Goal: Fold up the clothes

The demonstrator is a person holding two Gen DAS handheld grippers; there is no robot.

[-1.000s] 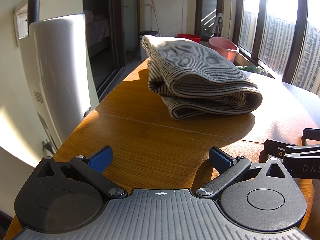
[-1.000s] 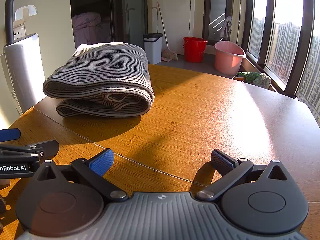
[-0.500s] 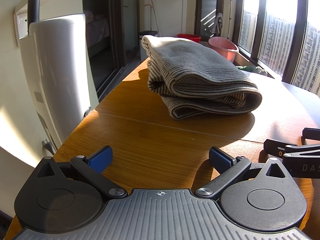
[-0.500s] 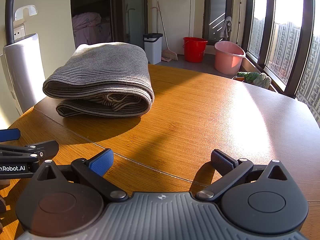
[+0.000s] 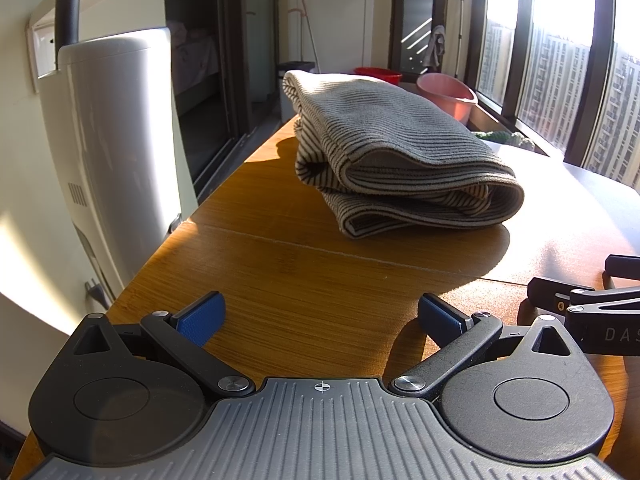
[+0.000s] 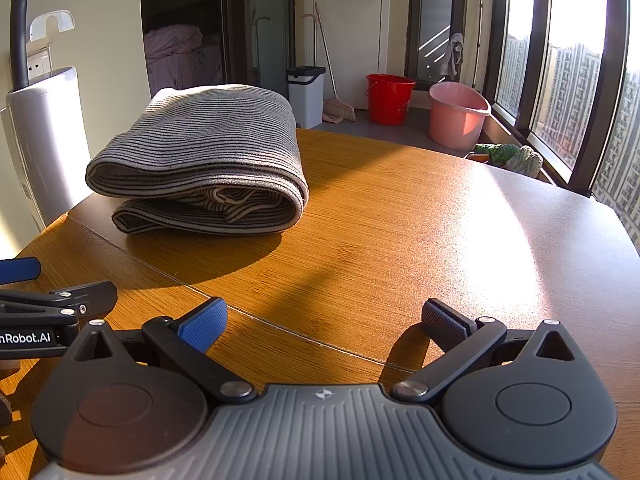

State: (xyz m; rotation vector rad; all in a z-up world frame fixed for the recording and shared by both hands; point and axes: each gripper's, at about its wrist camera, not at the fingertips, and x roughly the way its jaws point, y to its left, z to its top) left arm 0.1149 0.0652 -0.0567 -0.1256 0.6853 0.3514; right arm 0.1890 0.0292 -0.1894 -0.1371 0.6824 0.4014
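Observation:
A grey striped garment [image 5: 400, 160] lies folded in a thick bundle on the wooden table [image 5: 304, 276]; it also shows in the right wrist view [image 6: 208, 168], left of centre. My left gripper [image 5: 320, 318] is open and empty, low over the table's near edge, well short of the garment. My right gripper [image 6: 324, 320] is open and empty too, beside the left one, with the garment ahead to its left. Each gripper's side shows in the other's view.
A white appliance [image 5: 112, 152] stands at the table's left edge. Beyond the table are a white bin [image 6: 306, 94], a red bucket [image 6: 388, 98] and a pink basin [image 6: 458, 120]. Windows run along the right.

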